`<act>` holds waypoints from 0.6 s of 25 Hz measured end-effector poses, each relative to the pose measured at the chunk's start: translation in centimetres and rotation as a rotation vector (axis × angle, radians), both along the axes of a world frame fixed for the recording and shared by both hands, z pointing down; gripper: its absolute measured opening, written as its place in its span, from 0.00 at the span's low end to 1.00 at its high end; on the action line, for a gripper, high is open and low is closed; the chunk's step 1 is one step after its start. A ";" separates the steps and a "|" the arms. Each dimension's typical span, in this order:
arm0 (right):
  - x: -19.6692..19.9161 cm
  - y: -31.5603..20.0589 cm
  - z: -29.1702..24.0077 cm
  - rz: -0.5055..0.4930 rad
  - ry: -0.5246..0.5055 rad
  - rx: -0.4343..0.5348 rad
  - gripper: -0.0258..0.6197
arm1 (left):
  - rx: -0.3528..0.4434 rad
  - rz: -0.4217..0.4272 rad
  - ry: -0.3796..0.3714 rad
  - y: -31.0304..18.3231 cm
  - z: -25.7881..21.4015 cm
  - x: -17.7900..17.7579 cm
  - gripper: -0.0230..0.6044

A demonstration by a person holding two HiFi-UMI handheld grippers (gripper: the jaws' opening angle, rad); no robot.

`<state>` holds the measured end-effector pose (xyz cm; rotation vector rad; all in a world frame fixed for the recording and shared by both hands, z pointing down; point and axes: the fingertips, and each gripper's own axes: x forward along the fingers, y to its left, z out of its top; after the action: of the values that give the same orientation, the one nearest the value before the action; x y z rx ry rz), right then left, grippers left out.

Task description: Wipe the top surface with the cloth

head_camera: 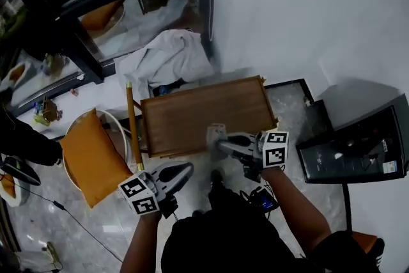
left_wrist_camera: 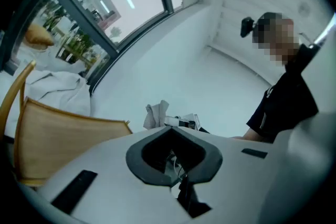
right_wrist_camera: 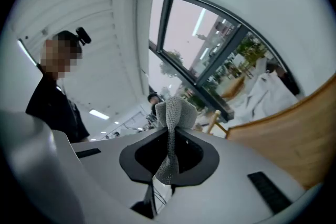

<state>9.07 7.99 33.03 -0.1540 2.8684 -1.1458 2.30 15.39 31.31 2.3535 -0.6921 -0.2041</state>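
Cushion (head_camera: 92,156): orange, on a round white chair at far left, just beside the tabletop's left side.
Post (head_camera: 132,128): thin and gold, upright between the cushion and the tabletop.
Left tongs (head_camera: 181,171): off the tabletop, near its near left corner, over the floor (head_camera: 291,105); jaws together with nothing between them.
Tabletop (head_camera: 204,112): wooden and tray-like, with a raised rim all round; bare wood shows across it.
Sheet (head_camera: 169,57): white and crumpled, piled on the floor against the far left edge, below the window.
Cloth (right_wrist_camera: 170,128): grey knit, at the middle of the near rim.
Right tongs (head_camera: 220,140): clamped on the cloth, tip at the near rim.
Right edge: a strip of marble floor lies beyond it.
Box (head_camera: 358,150): black, on the floor at far right, apart from the tabletop.
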 end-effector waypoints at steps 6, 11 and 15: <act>-2.4 10.2 -11.5 -0.073 -0.221 0.203 0.09 | 0.221 0.001 0.083 7.4 -6.9 -3.4 0.05; -2.6 19.1 -15.0 -0.089 -0.278 0.269 0.10 | 0.256 0.029 0.167 14.6 -9.8 -4.8 0.05; -1.5 23.6 -15.6 -0.056 -0.205 0.349 0.10 | 0.320 0.080 0.220 19.3 -11.8 -4.2 0.05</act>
<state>7.62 31.62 17.39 0.0559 2.8429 -0.6086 -1.95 34.74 19.52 2.6018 -0.4857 -0.5661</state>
